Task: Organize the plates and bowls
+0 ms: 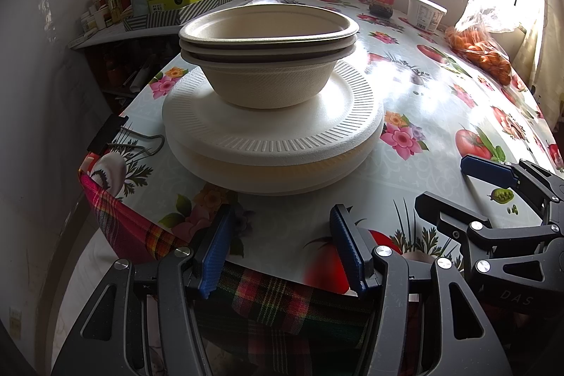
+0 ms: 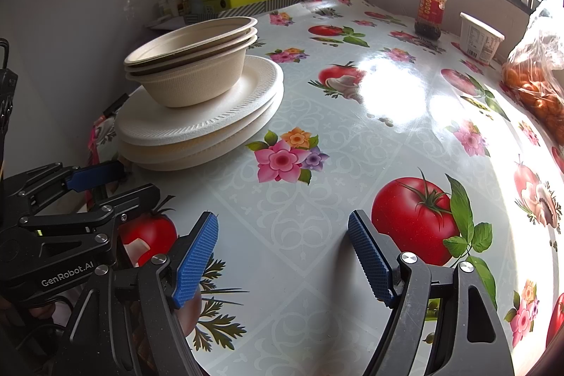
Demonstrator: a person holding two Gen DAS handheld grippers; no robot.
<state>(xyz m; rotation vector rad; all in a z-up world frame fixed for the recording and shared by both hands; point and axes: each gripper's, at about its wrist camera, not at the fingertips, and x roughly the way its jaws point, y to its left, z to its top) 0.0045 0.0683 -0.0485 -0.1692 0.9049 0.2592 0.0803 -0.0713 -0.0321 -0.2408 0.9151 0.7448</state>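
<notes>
Blue-padded jaws of both grippers hang wide and empty over the table's near edge, bowls and plates stacked just ahead.

Nearest the lens, the left gripper [image 1: 282,249] points straight at the pile, while the right gripper [image 2: 283,256] sits beside it over bare flowered tablecloth [image 2: 352,136]; neither touches anything. Three nested beige bowls [image 1: 268,59] stand on a stack of white ribbed plates [image 1: 273,143] near the table's left corner, so the sorting looks finished, or else not begun; the pictures do not settle which. If work remains, the next move probably calls for a jaw to close over the top bowl's thin rim and lift it without dragging the light stack beneath.
</notes>
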